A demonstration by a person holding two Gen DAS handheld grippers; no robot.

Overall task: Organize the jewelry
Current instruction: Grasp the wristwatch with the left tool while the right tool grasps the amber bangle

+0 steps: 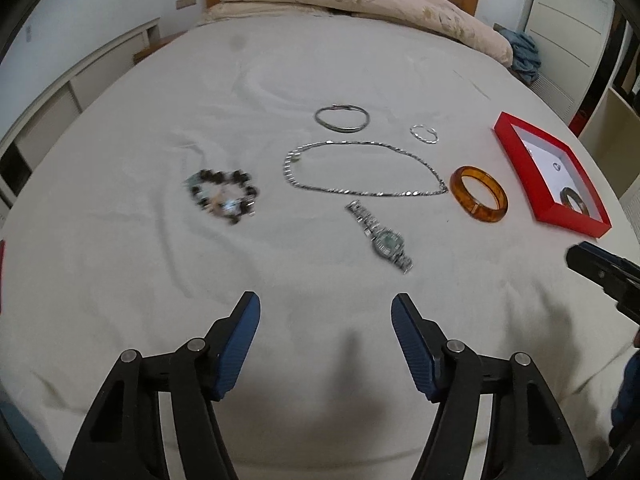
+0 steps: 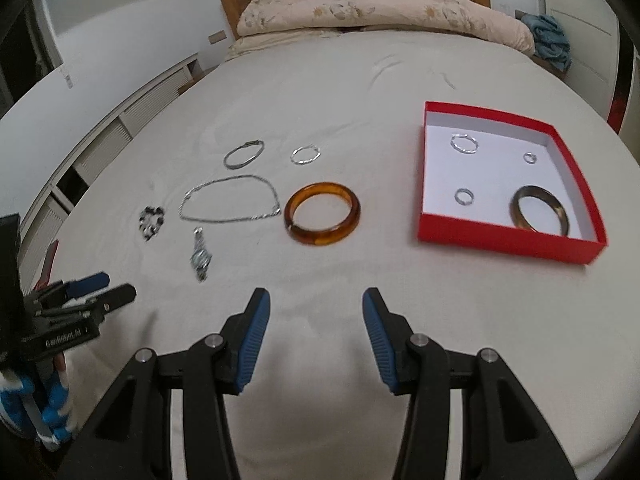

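- Left wrist view: the left tongs (image 1: 326, 312) are held well apart and empty above the bed (image 1: 120, 260); no piece lies between them.
- The watch (image 1: 382, 238) lies just ahead of the left tongs, slightly to their right. It lies flat on soft sheet, so fabric may be pinched with it, or the band may slip out.
- The chain necklace (image 1: 360, 172) lies beyond the watch, its lower run close to the strap end. A careless approach could snag the chain and drag it.
- The beaded bracelet (image 1: 222, 196) lies ahead to the left, blurred.
- Right wrist view: the right tongs (image 2: 316, 300) are partly open and empty.
- The amber bangle (image 2: 322, 214) lies straight ahead of them. Its smooth, rounded rim could squirt out of the pads.
- The red box (image 2: 508, 240) stands ahead to the right, already holding rings and a dark bangle (image 2: 538, 210). A drop from height could bounce or knock those pieces.
- The left tongs are seen close at the left, so a collision is possible.
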